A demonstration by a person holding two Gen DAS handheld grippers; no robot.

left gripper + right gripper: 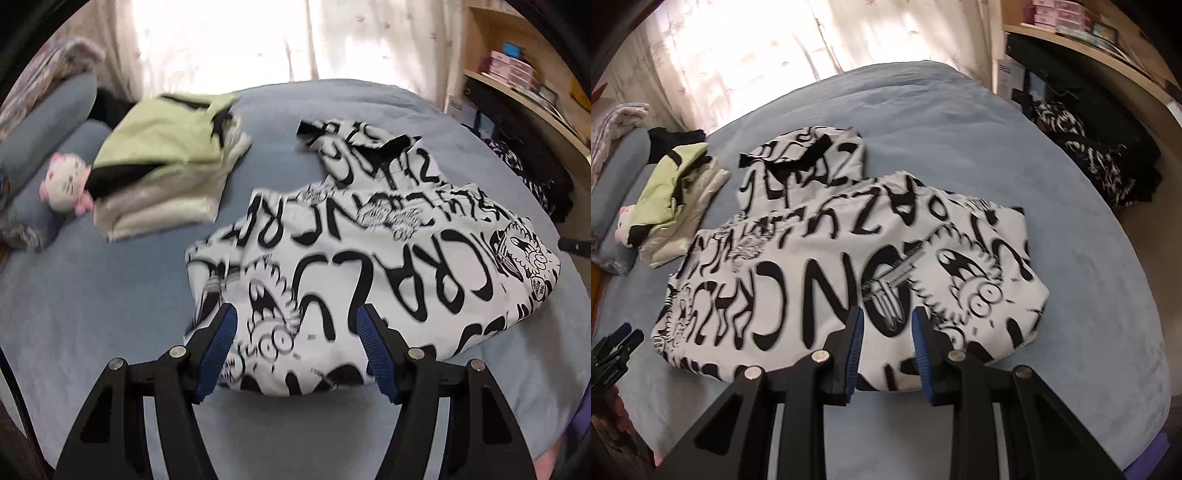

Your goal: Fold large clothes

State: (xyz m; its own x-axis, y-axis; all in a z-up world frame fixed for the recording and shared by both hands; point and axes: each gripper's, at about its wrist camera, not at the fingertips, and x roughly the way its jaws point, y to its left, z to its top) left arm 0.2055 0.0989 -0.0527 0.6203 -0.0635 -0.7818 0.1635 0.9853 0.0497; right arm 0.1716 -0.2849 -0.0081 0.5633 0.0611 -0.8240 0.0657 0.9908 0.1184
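Observation:
A white hoodie with black graffiti print (pixel 369 251) lies folded into a rough block on the blue bed, hood at the far end. It also shows in the right wrist view (pixel 849 251). My left gripper (pixel 297 314) is open, its blue pads above the hoodie's near edge, holding nothing. My right gripper (pixel 886 314) is open, narrower, over the hoodie's near edge, holding nothing. The left gripper's tip (pixel 617 343) shows at the left edge of the right wrist view.
A stack of folded clothes topped by a light green garment (pixel 166 166) sits at the far left of the bed (pixel 92 314), also seen in the right wrist view (pixel 676 195). A pink plush toy (pixel 66 184) and pillows lie beside it. A dark printed garment (pixel 1089 158) and shelves stand right.

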